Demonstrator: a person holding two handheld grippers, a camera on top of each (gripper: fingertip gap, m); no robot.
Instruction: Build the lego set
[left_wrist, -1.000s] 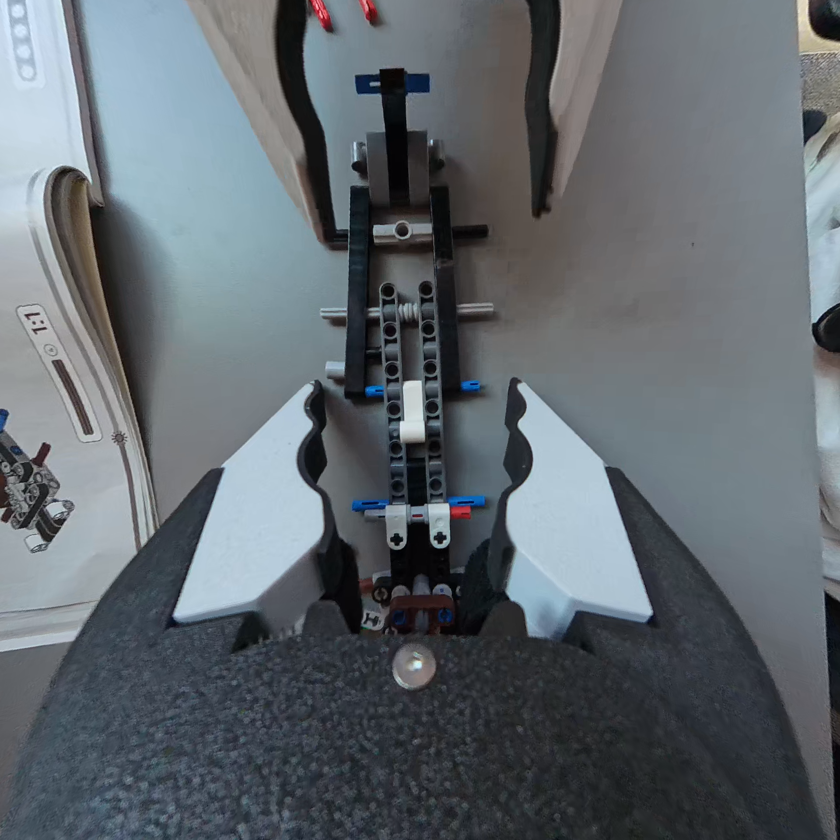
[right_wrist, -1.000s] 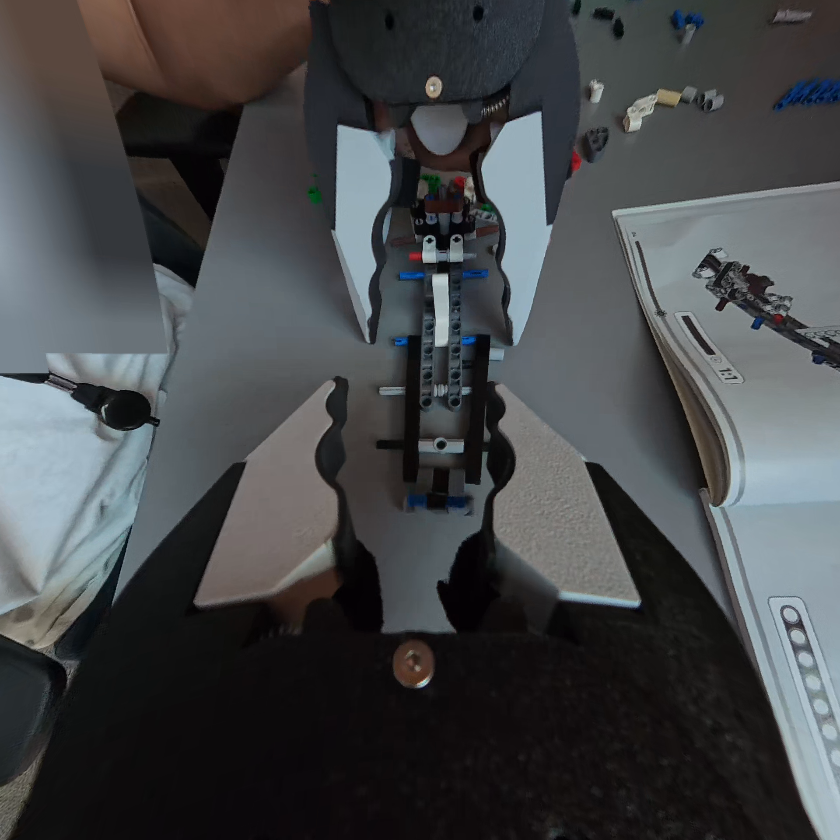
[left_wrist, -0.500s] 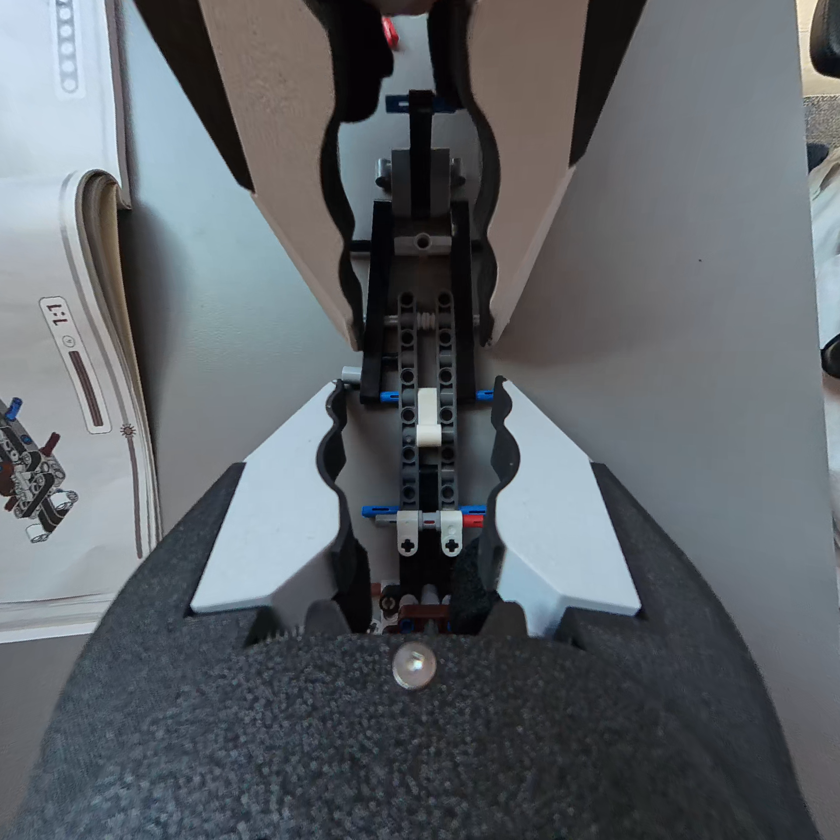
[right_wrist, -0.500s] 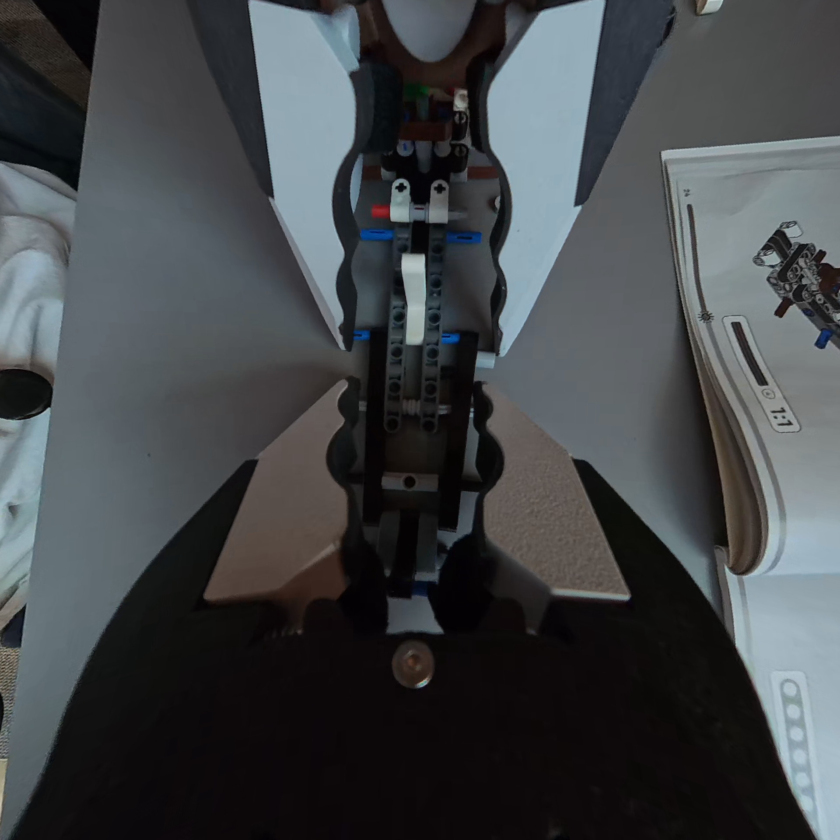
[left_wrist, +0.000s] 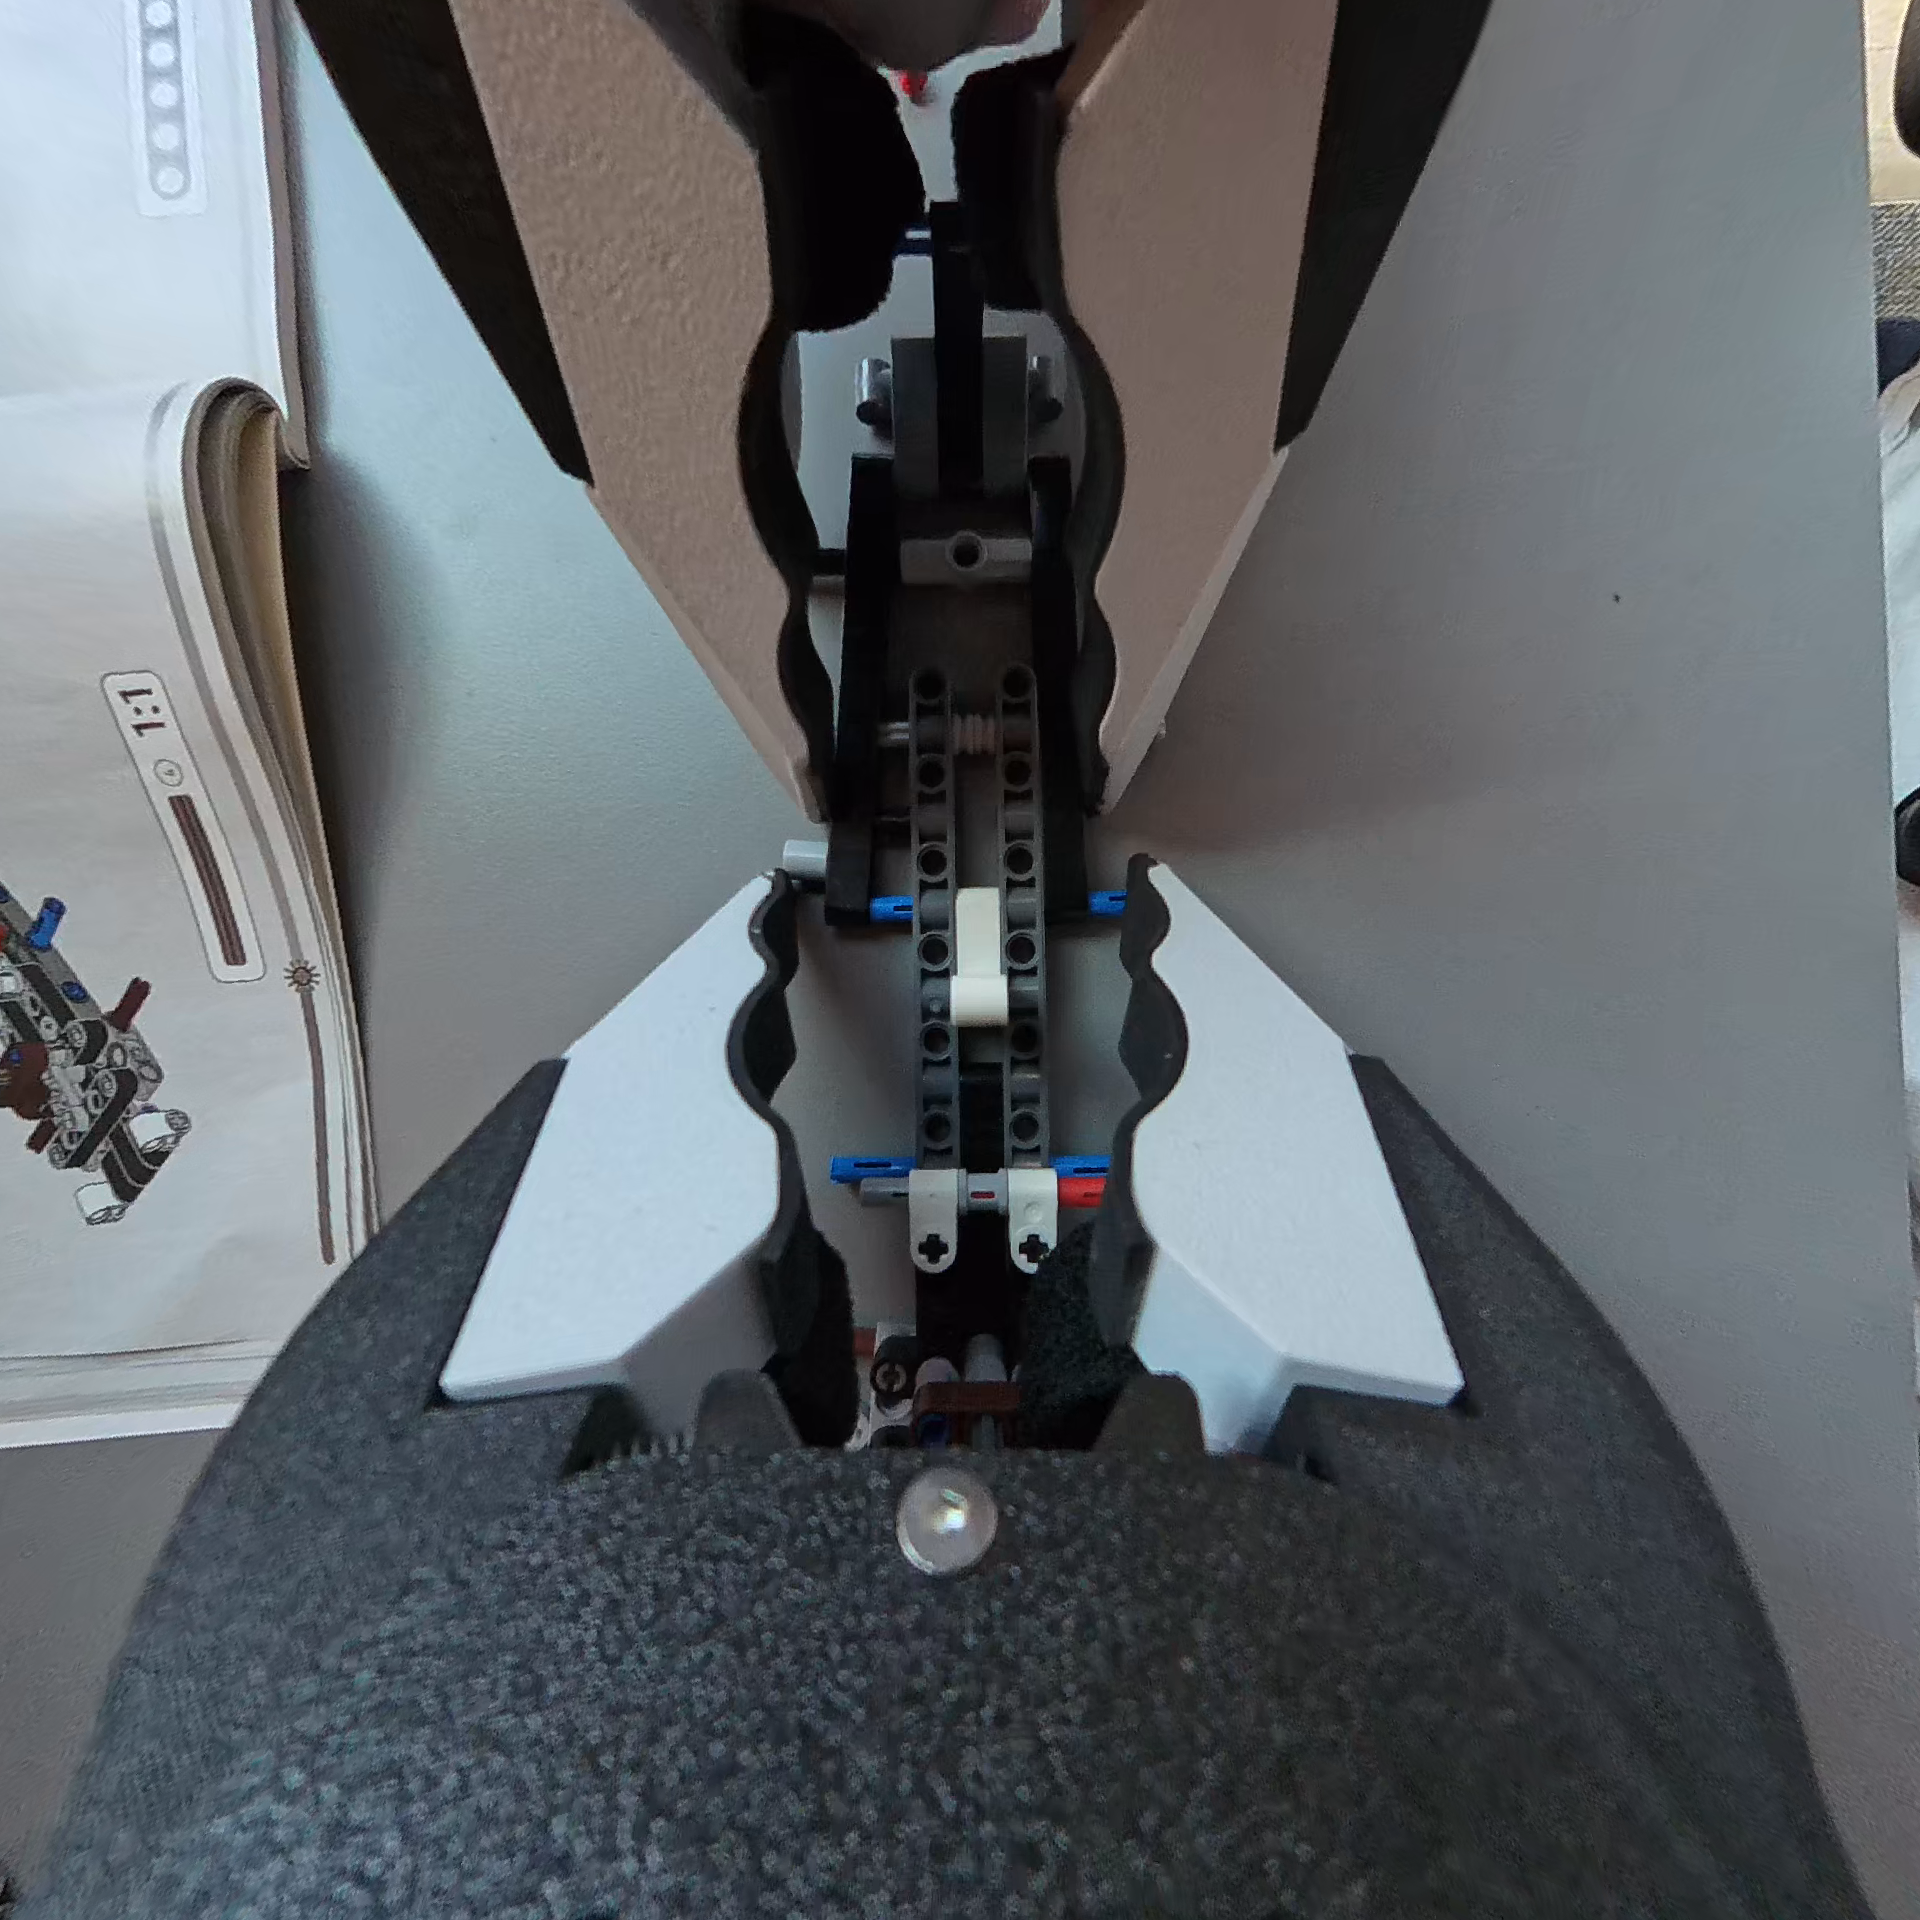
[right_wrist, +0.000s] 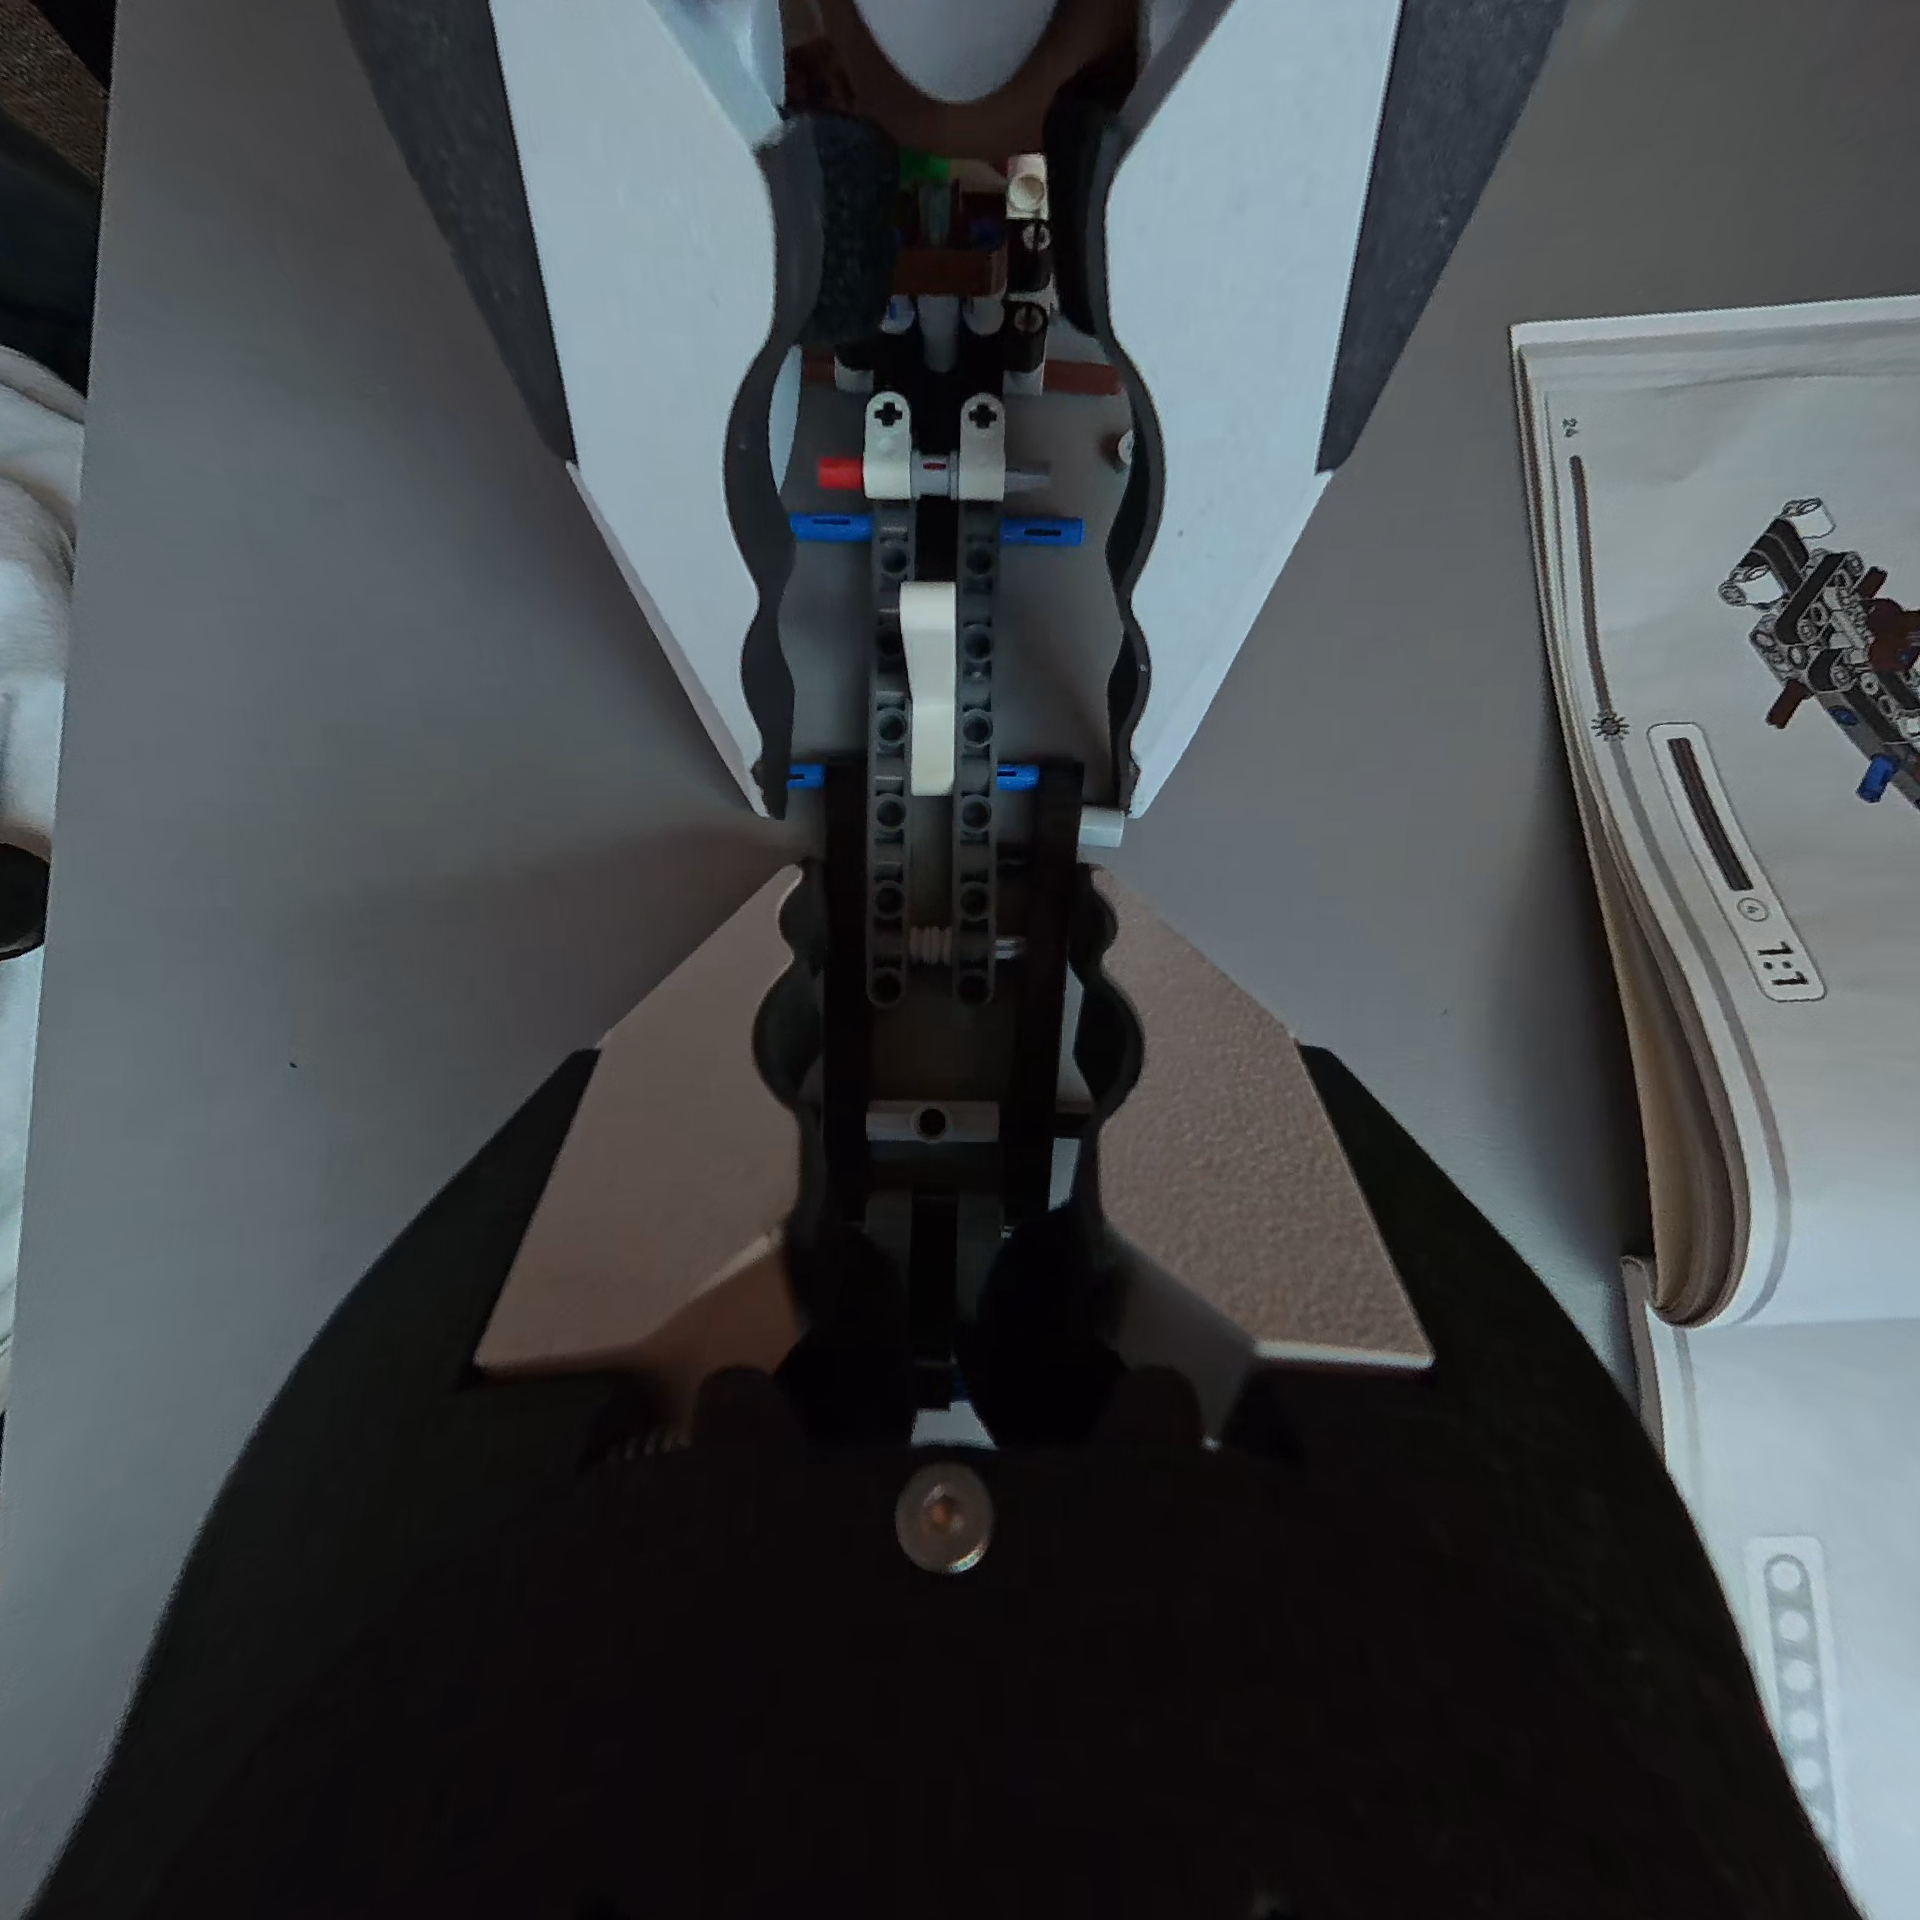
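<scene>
- A long brick-built model (left_wrist: 971, 935) lies flat on the counter (left_wrist: 1507, 727), running straight away from the left gripper (left_wrist: 961, 883).
- The left gripper straddles the model's near end, 1 finger on each side, with gaps between the pads and the beams.
- The right gripper (right_wrist: 948, 883) faces it from the opposite end, its 2 pads pressed against the model's outer side beams.
- The 2 grippers' fingertips nearly meet around the model's middle.
- An open instruction booklet (left_wrist: 125, 831) lies on the counter to the left of the left gripper, which is the right side in the right wrist view (right_wrist: 1766, 831).
</scene>
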